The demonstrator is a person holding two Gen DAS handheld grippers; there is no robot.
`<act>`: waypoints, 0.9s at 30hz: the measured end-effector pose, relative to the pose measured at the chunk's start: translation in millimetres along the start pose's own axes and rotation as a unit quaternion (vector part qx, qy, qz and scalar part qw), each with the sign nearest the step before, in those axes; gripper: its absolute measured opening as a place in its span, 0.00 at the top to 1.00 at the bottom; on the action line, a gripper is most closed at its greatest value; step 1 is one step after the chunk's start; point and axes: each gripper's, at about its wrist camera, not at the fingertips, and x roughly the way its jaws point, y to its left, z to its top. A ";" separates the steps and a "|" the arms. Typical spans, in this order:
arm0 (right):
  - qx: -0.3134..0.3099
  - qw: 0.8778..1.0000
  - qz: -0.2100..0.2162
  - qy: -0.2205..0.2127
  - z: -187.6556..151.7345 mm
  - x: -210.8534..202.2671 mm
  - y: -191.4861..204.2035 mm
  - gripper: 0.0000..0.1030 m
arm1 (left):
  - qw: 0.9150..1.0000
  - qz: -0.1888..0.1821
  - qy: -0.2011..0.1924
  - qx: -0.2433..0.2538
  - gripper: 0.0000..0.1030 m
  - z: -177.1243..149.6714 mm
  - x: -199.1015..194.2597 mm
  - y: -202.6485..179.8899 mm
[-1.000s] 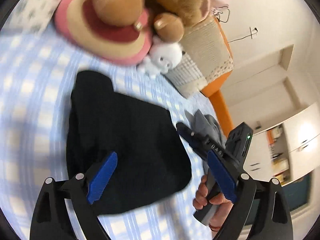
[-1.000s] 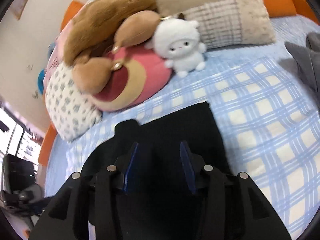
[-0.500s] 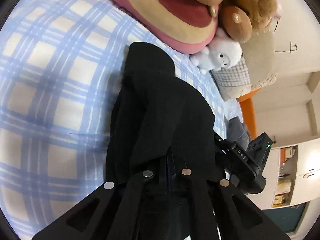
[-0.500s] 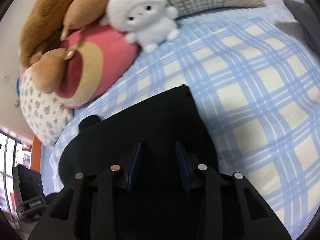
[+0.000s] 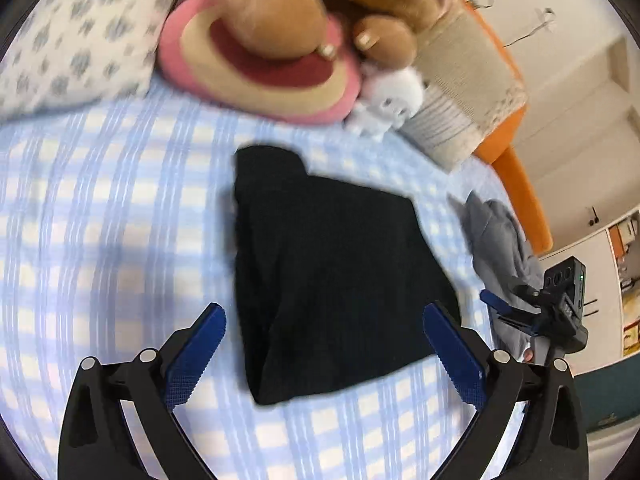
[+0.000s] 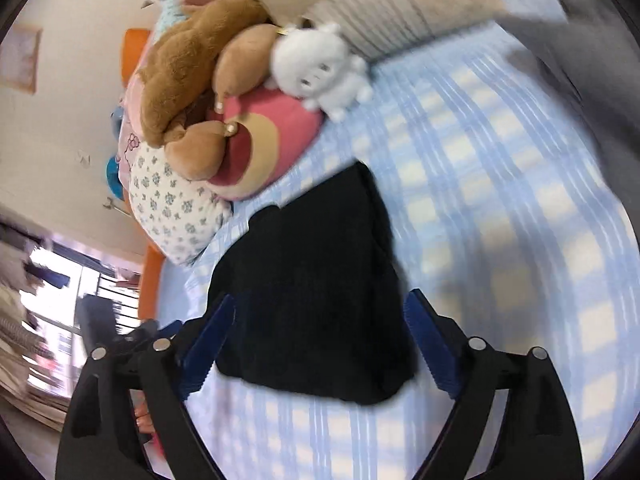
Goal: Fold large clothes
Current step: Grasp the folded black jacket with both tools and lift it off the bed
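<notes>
The bed (image 5: 100,240) carries the black garment (image 5: 328,280), folded compact at mid-sheet. Half a second ago both claws gripped it. The left claw (image 5: 324,344) and right claw (image 6: 320,332) are now opening wide, empty. The fold is probably complete.

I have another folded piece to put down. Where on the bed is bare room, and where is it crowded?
Bare checked sheet lies left of the black garment, below the dotted pillow. More sheet lies between the garment and the grey clothes. The head end is crowded with plush toys and pillows.
</notes>
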 end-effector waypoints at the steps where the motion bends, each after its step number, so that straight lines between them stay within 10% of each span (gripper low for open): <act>1: 0.007 1.000 0.001 0.015 0.1 0.6 -4.7 0.13 | 1.000 -0.004 0.021 -0.009 0.03 -2.9 5.7 5.8; 12: 0.104 0.989 0.016 0.103 -7.6 62.8 -41.0 0.08 | 0.986 -0.067 0.102 -0.116 0.03 -21.6 91.3 60.4; 23: 0.053 0.982 -0.095 0.152 0.7 118.5 3.8 0.03 | 0.978 -0.110 0.106 -0.142 0.03 -2.3 108.8 62.6; 27: 0.072 0.983 -0.029 0.164 1.7 139.8 17.5 0.03 | 0.973 -0.135 0.116 -0.146 0.03 3.5 112.8 63.0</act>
